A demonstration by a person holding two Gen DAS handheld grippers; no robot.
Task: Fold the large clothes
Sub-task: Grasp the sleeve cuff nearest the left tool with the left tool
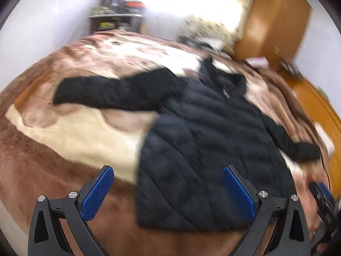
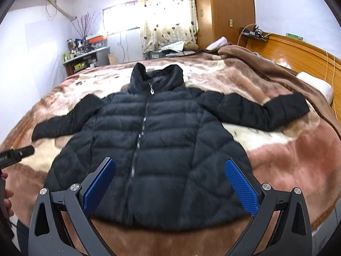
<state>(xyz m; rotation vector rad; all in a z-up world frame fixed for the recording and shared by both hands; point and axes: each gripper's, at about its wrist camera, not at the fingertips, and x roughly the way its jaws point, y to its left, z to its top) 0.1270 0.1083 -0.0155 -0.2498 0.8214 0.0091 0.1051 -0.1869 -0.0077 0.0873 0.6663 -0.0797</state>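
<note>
A black quilted puffer jacket (image 2: pixel 166 140) lies flat and zipped on the bed, front up, collar at the far end and both sleeves spread out sideways. My right gripper (image 2: pixel 170 170) hovers open above the jacket's hem, nothing between its blue pads. In the blurred left wrist view the same jacket (image 1: pixel 204 149) lies right of centre. My left gripper (image 1: pixel 168 175) is open above the hem's left corner and the blanket, holding nothing. The left gripper's tip (image 2: pixel 20 152) shows at the left edge of the right wrist view. The right gripper (image 1: pixel 321 198) appears at the lower right of the left wrist view.
A brown, pink and cream plush blanket (image 2: pixel 287 155) covers the bed. A wooden headboard (image 2: pixel 298 53) runs along the right, with a pillow (image 2: pixel 315 85) beside it. A wooden wardrobe (image 2: pixel 223 12) and a cluttered shelf (image 2: pixel 85 57) stand beyond the bed. A person's hand (image 2: pixel 6 200) is at the left edge.
</note>
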